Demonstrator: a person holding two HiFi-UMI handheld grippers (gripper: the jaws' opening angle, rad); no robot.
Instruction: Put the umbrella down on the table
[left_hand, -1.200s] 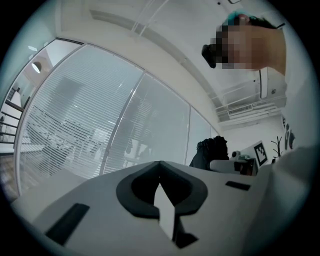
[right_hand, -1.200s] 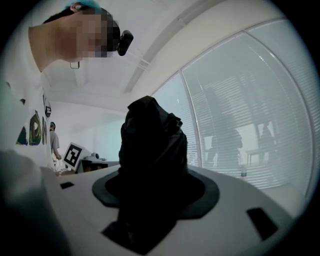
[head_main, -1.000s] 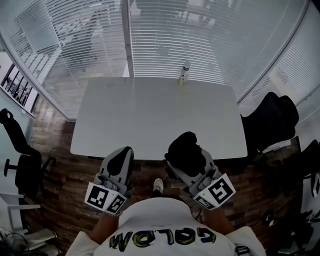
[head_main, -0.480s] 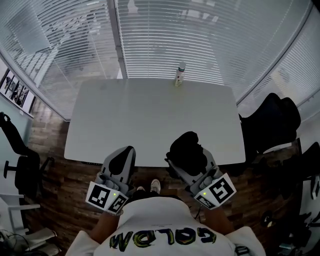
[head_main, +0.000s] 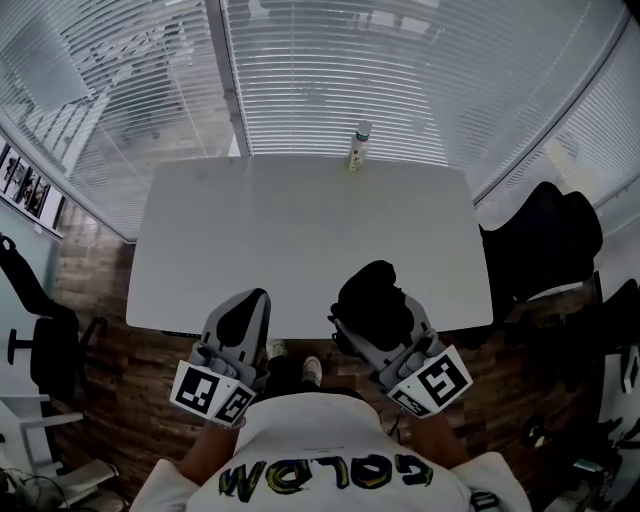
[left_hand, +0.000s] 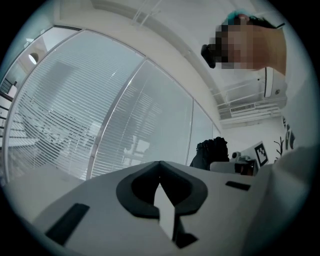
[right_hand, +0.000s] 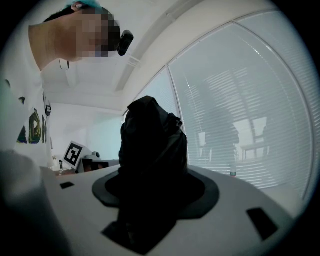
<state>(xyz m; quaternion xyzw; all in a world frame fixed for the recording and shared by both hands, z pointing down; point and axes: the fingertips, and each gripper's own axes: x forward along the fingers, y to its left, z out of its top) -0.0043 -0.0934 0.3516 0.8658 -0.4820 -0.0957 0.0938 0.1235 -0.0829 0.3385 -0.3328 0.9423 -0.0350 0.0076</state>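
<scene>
Ahead lies one smooth white rectangular counter (head_main: 300, 240). Over its near edge at 5 o'clock, the right claw (head_main: 378, 312) pinches one crumpled black fabric umbrella (head_main: 370, 295); at 7, the left claw (head_main: 246, 308) is pressed together. One slim bottle (head_main: 357, 146) stands at 12.

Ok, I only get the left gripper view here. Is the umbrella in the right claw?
Observer: Yes, the right claw is closed on a folded black umbrella.
Operator: Is it over the table?
Observer: The head view shows it held at the near edge of the table, not laid down.
Operator: Anything on the tabletop?
Observer: A small bottle stands upright at the far edge.
</scene>
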